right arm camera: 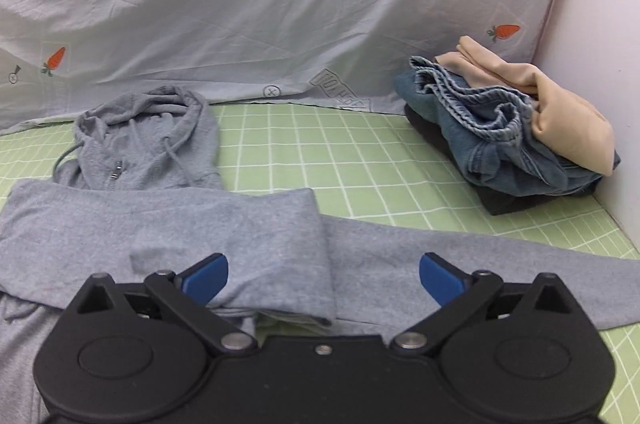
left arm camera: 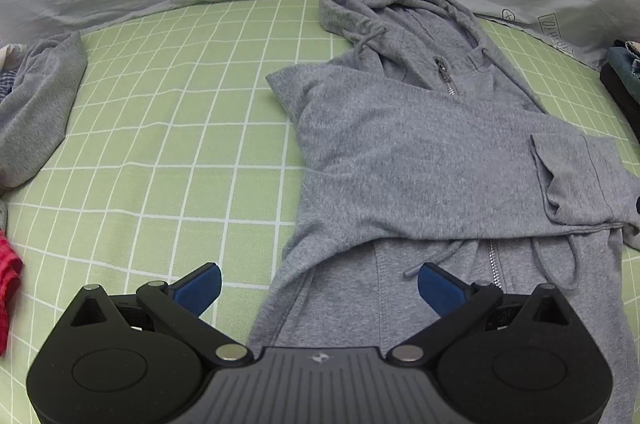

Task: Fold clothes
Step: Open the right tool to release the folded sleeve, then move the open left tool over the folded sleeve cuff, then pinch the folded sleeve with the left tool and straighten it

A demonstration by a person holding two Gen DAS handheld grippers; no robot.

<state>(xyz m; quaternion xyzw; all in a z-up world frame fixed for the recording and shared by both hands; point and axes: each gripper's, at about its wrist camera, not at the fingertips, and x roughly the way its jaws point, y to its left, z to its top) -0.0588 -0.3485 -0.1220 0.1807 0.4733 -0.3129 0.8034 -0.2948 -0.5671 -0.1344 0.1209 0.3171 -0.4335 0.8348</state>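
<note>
A grey zip hoodie point(left arm camera: 420, 159) lies face up on the green checked sheet point(left arm camera: 168, 127), hood toward the back. One sleeve is folded across its chest, its cuff point(left arm camera: 576, 179) at the right. My left gripper point(left arm camera: 320, 288) hovers open over the hoodie's lower left edge, nothing between its blue pads. In the right wrist view the same hoodie point(right arm camera: 160, 224) has the folded sleeve on top and the other sleeve point(right arm camera: 480, 272) stretched out to the right. My right gripper point(right arm camera: 323, 280) hangs open above that sleeve's shoulder end, gripping nothing.
A stack of folded clothes point(right arm camera: 516, 143), jeans and a beige piece on a dark one, sits at the back right by the white wall point(right arm camera: 600, 23). A pale printed sheet point(right arm camera: 280, 3) rises behind. Another grey garment point(left arm camera: 36, 111) and a red cloth point(left arm camera: 8, 284) lie at the left.
</note>
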